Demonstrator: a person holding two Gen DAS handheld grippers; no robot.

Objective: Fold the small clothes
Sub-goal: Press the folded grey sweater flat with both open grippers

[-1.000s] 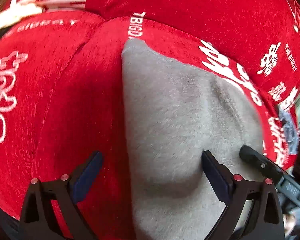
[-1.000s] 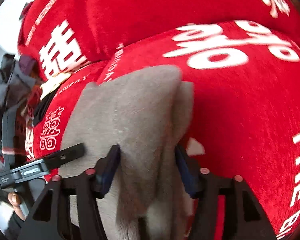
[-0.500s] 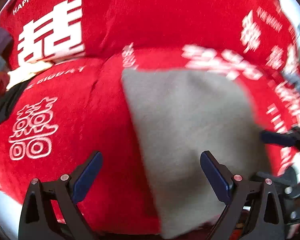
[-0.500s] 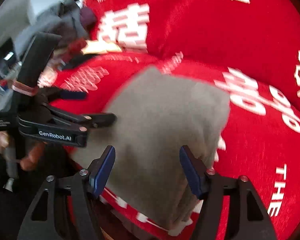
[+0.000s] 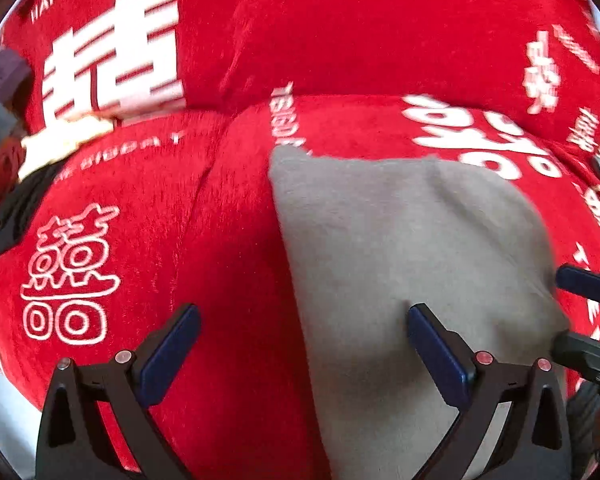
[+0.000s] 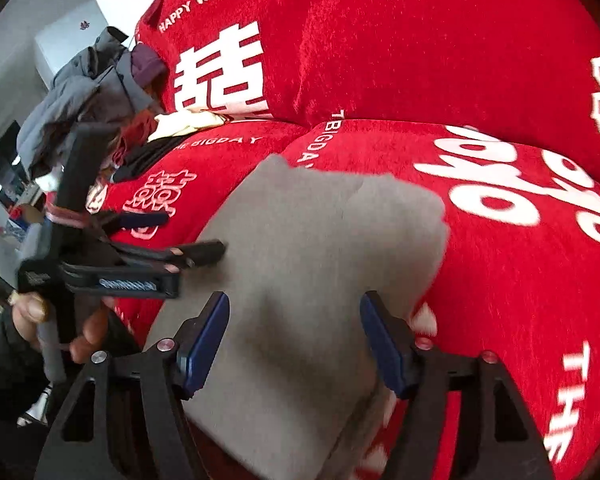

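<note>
A grey folded cloth (image 5: 400, 240) lies flat on the red sofa cover (image 5: 140, 208) with white lettering. My left gripper (image 5: 302, 312) hovers open over the cloth's left edge, one finger above the red cover and the other above the cloth. My right gripper (image 6: 295, 300) is open just above the near part of the grey cloth (image 6: 320, 240), and its pads do not touch it. In the right wrist view the left gripper (image 6: 188, 236) comes in from the left at the cloth's edge. In the left wrist view the right gripper (image 5: 568, 314) shows at the cloth's right edge.
The red back cushion (image 6: 380, 40) rises behind the seat. A heap of grey and purple clothes (image 6: 88, 92) and a cream garment (image 6: 188, 124) lie at the sofa's left end. A person's hand (image 6: 32, 312) holds the left gripper's handle.
The right gripper let go of the pinched fold of grey cloth and opened. Both grippers lifted and pulled back, and the cloth now lies flatter on the seat.
</note>
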